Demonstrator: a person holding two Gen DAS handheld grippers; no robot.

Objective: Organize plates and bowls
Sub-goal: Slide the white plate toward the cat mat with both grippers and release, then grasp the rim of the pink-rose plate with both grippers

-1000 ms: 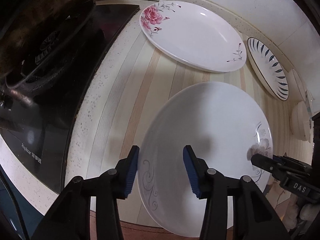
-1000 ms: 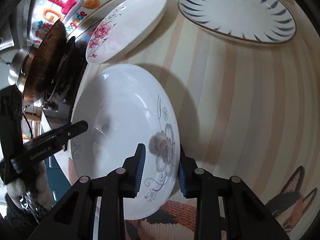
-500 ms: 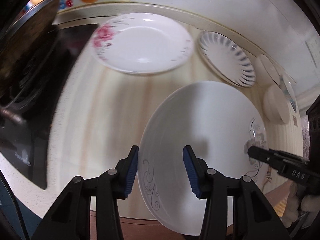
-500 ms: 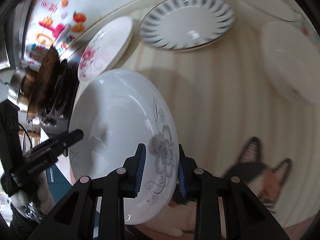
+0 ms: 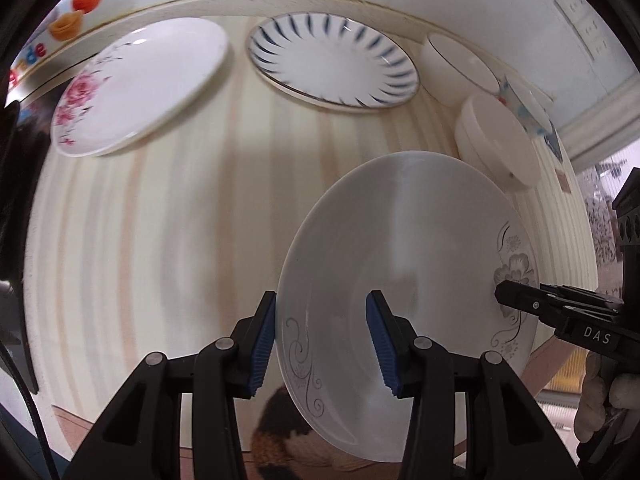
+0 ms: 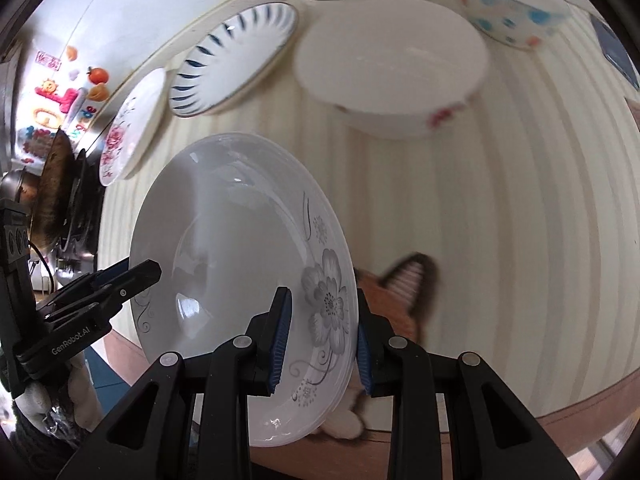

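1. so the grey-flower plate (image 5: 400, 264) is up off the table (image 5: 160, 220) now and has swung right. a second ago the pink rose plate (image 5: 136, 84) filled the far end of the left view; now the blue-striped plate (image 5: 332, 60) and the white bowls (image 5: 496, 140) sit ahead of it.
2. left gripper (image 5: 322, 340): its jaws straddle the plate's near-left rim with a fair gap. one pad looks like it's touching the outside edge, the other seems to stand off the inner face, so i can't tell if it's really pinching or just steadying.
3. right gripper (image 6: 322, 336): jaws closed down narrow on the rim right at the grey flower, so that one looks like the real hold.
4. plate is tilted, carried between both, over the striped table near the front edge, same grips as half a second back.
5. my read: it's mid-carry toward the stacking spot, probably the blue-striped plate or the big white bowl (image 6: 392, 64), not lowering yet.
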